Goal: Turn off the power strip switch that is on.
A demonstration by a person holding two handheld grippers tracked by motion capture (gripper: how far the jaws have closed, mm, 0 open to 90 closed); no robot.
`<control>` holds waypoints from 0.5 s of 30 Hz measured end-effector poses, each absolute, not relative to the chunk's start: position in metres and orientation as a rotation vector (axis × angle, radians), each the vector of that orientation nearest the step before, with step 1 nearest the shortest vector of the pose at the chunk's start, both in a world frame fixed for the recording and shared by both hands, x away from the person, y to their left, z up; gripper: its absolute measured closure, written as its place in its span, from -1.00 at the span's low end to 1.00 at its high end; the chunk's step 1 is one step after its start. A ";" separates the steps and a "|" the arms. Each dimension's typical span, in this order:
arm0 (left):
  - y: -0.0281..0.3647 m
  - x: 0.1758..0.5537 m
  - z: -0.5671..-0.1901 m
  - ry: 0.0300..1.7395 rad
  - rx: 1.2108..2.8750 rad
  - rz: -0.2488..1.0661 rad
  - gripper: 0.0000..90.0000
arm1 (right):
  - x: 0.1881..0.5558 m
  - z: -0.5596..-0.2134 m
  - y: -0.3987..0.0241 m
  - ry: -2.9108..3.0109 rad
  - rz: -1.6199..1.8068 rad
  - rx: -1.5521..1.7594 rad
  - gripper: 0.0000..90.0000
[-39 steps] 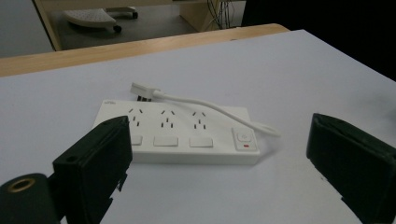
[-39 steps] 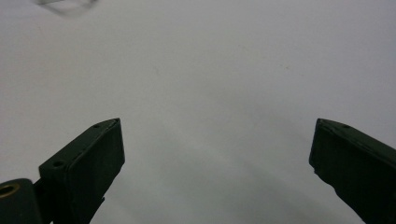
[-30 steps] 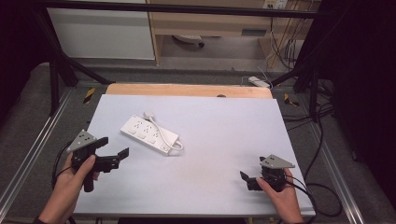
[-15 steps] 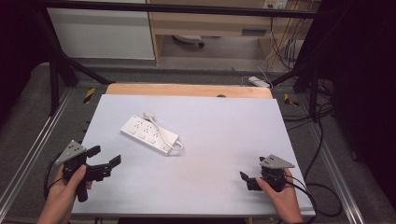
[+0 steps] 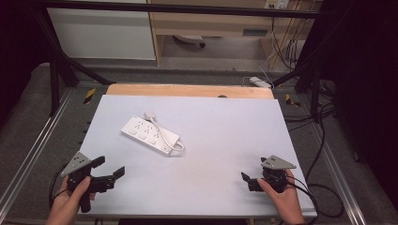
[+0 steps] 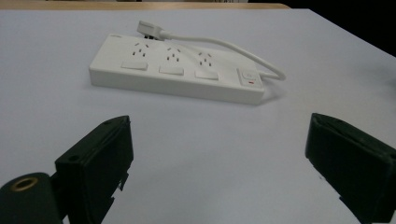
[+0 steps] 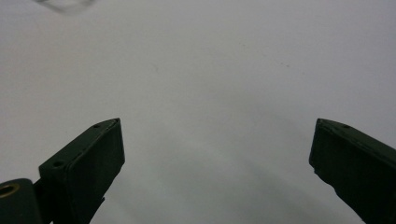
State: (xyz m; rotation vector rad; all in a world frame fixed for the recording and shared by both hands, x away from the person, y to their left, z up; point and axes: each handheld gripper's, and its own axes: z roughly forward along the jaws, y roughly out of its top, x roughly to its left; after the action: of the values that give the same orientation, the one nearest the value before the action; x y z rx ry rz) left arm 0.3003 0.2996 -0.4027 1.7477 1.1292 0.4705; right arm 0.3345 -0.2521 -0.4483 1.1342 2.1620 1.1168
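Your left claw (image 5: 109,169) sits low at the near-left corner of the surface (image 5: 225,122), jaws spread wide, nothing btwn them. Your right claw (image 5: 248,180) rests at the near-right edge, jaws also apart and gripping nothing; in the right gripper view you see bare surface btwn its jaws.

The power strip (image 5: 150,135) lies flat on the surface, ahead of your left claw and a bit to its right, well apart from it; from your right claw it's far off to the left and fwd.

Looks: white, long slab, 3 outlets in a row, each w/ a flat white button-like cover (image 6: 170,70) below it in the left gripper view. A rocker switch (image 6: 248,78) w/ a red mark sits at one end. A white cable (image 5: 170,137) leaves that switch end, loops back along the far side of the body, and ends in a white plug (image 6: 149,29) lying by the opposite end.

Long axis: diagonal in the high view, running from far-left to near-right. Switch end points near-right, toward the middle of the surface; plug end is the far-left one. Outlets face up.
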 end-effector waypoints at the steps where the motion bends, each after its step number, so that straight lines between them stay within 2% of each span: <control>1: 0.299 0.299 -0.405 1.129 1.750 0.469 -0.83 | 0.335 -0.448 -0.252 2.162 1.116 1.134 -0.92; 15: 0.280 0.285 -0.427 1.081 1.827 0.494 -0.82 | 0.336 -0.449 -0.253 2.150 1.088 1.142 -0.92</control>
State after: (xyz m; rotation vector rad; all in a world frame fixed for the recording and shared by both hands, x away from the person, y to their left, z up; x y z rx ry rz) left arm 0.2845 0.2796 -0.4270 1.8270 1.0810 0.4938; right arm 0.3357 -0.2530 -0.4489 1.1417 2.1500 1.0875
